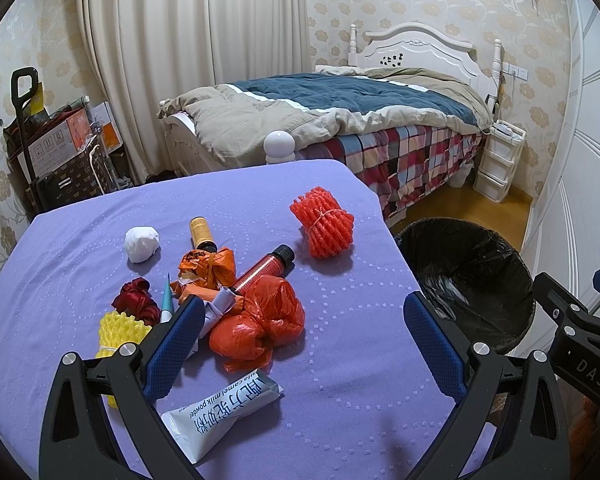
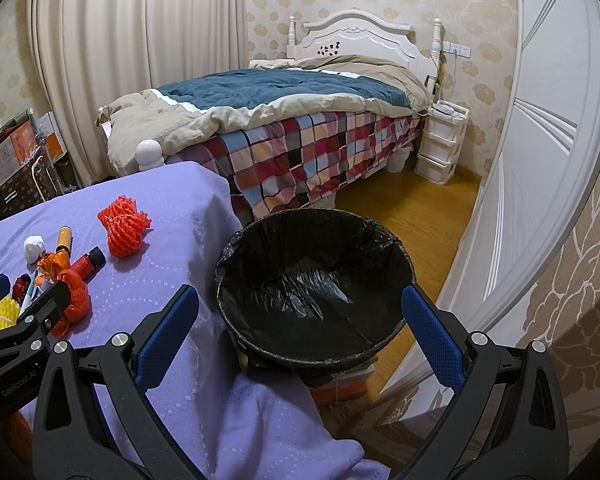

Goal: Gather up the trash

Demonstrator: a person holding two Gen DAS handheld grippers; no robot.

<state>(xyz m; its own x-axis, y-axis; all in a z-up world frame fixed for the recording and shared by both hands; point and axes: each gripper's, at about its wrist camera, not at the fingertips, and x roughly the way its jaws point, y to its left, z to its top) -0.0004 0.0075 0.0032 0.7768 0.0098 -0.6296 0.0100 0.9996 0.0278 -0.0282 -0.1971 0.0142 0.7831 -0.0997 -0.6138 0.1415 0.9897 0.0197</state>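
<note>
Both claws are spread wide and hold nothing. Left gripper (image 1: 304, 332) hovers over the near part of the purple-covered table (image 1: 340, 360); its left finger (image 1: 175, 344) sits against the edge of the trash pile, though contact cannot be told, while its right finger is over bare cloth near the table's right edge. Right gripper (image 2: 300, 332) hangs beside that right edge, its fingers framing the near rim of the black-lined trash bin (image 2: 316, 280), not touching it as far as can be seen.

Between the left gripper's fingers lie a crumpled orange-red plastic bag (image 1: 259, 320) and, nearer the front edge, a white milk powder sachet (image 1: 219, 412). Just behind the bag are a red bottle with a black cap (image 1: 263, 266), an orange wrapper (image 1: 207, 268) and a brown bottle (image 1: 201, 232). Toward the left edge sit a white paper ball (image 1: 141, 244), a dark red ribbon (image 1: 137, 300) and a yellow foam net (image 1: 121, 332). A red foam net (image 1: 324, 222) lies apart near the far right corner.

Bare cloth runs along the table's right side up to the bin. Beyond the far edge stands a bed (image 1: 340, 120).
</note>
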